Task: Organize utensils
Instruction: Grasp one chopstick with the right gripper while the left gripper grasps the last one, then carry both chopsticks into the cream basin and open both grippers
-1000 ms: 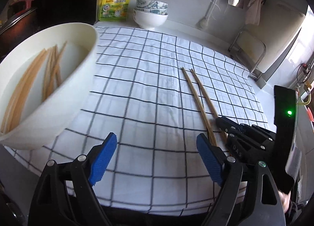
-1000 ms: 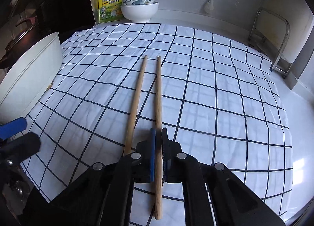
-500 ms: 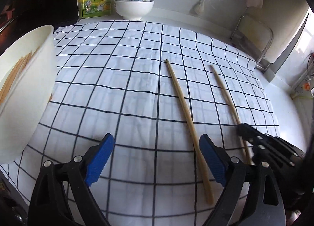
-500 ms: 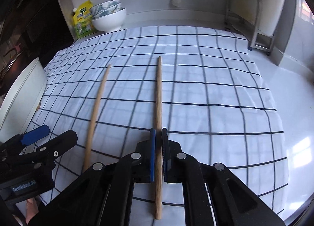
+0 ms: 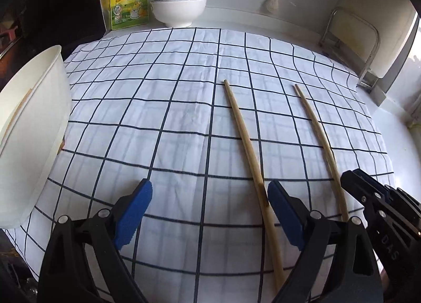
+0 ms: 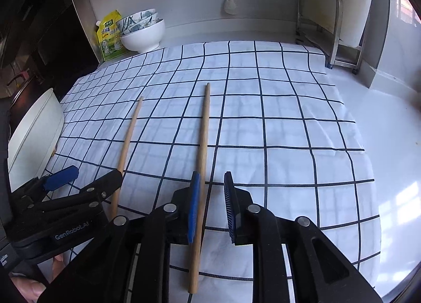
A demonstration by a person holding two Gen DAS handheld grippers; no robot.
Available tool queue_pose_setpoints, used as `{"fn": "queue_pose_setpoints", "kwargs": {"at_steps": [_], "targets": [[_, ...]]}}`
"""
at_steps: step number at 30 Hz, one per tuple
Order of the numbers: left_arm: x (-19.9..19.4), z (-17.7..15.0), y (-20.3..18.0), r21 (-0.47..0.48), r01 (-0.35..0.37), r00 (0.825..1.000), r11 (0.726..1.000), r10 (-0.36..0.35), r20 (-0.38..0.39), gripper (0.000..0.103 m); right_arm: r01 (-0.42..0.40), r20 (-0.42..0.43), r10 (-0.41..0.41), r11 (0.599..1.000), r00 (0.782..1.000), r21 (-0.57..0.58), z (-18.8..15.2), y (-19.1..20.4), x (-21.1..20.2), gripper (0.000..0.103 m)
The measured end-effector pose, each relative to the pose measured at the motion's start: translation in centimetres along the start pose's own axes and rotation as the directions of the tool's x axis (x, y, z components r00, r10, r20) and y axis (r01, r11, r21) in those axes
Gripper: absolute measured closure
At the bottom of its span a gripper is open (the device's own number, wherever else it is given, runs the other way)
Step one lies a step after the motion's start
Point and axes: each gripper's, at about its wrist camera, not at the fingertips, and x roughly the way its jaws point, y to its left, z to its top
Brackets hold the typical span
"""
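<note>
Both chopsticks lie on checked cloth point(image 5: 163, 108), long axes pointing away toward stacked bowls point(image 5: 179, 5). Left chopstick point(image 5: 247, 145) by wide-open left gripper point(image 5: 209, 210). Right gripper point(image 6: 211, 205) has released right chopstick point(image 6: 201, 150), jaws now part-open astride it.

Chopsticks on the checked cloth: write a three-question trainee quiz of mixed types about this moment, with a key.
1. True or false: the right gripper is clamped shut on a chopstick.
2. Multiple choice: where is the large white bowl? A) at the cloth's left edge B) between the two chopsticks C) on the metal rack
3. Fill in: the left gripper is ____, and the other chopstick lies beside its right finger.

Key: 1 false; 2 A; 3 open
</note>
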Motion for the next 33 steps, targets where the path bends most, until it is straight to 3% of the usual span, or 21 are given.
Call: {"fn": "queue_pose_setpoints", "kwargs": {"at_steps": [4, 9, 12, 14, 15, 24, 33], "targets": [[0.2, 0.1, -0.5, 0.011, -0.024, 1.0, 1.0, 0.024, 0.013, 0.017, -0.004, -0.003, 0.003, 1.0, 1.0, -0.017, 0.1, 0.5, 0.2, 0.078], [0.0, 0.1, -1.2, 0.048, -0.026, 0.999, 0.998, 0.024, 0.033, 0.037, 0.036, -0.009, -0.037, 0.998, 0.999, -0.054, 0.0, 1.2, 0.9, 0.077], [-0.3, 0.0, -1.6, 0.065, -0.008, 0.999, 0.998, 0.005, 0.036, 0.06, 0.054, -0.01, -0.055, 0.995, 0.998, -0.083, -0.1, 1.8, 1.0, 0.078], [-0.5, -0.1, -1.7, 0.07, 0.009, 0.999, 0.998, -0.011, 0.032, 0.086, 0.067, -0.005, -0.067, 0.993, 0.998, -0.096, -0.2, 2.0, 1.1, 0.089], [-0.5, -0.1, -1.7, 0.069, 0.019, 0.999, 0.997, -0.021, 0.026, 0.093, 0.068, -0.004, -0.069, 0.993, 0.998, -0.098, -0.2, 1.9, 1.0, 0.096], [-1.9, -0.4, 0.5, 0.034, 0.087, 0.996, 0.996, -0.087, 0.001, 0.096, -0.043, 0.007, 0.043, 0.999, 0.999, 0.003, -0.2, 0.5, 0.2, 0.097], [-7.4, 0.0, 4.2, 0.044, 0.095, 0.989, 0.994, -0.1, 0.11, 0.096, -0.126, 0.1, 0.126, 0.992, 0.987, -0.007, 0.7, 3.5, -3.2, 0.097]]}}
